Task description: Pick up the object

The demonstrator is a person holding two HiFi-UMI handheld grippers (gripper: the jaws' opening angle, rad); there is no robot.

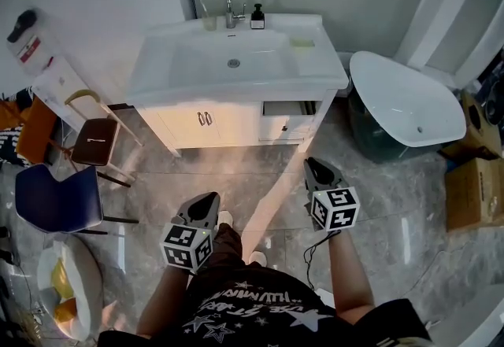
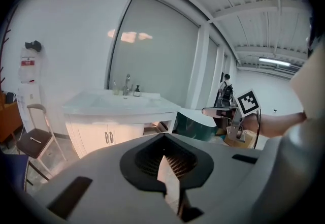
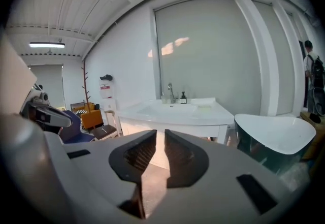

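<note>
A white sink vanity point(image 1: 173, 70) stands ahead against the wall. On its top are a faucet point(image 1: 230, 10), a clear cup point(image 1: 208, 21), a dark soap bottle point(image 1: 257, 18) and a pale yellow pad point(image 1: 302, 42). Both grippers hang low over the grey floor, well short of the vanity. My left gripper point(image 1: 209, 201) point(image 2: 163, 141) has its jaws together with nothing between them. My right gripper point(image 1: 315, 166) point(image 3: 160, 135) shows only a thin slit between its jaws and holds nothing. The vanity point(image 3: 213, 115) lies straight ahead in the right gripper view.
A white tub point(image 1: 409, 101) stands right of the vanity, with cardboard boxes point(image 1: 476, 192) beyond it. A vanity drawer point(image 1: 287, 108) is pulled open. At the left are a brown stool point(image 1: 94, 141), a blue chair point(image 1: 55, 200) and a round white table point(image 1: 87, 290). A person point(image 3: 311, 65) stands far off.
</note>
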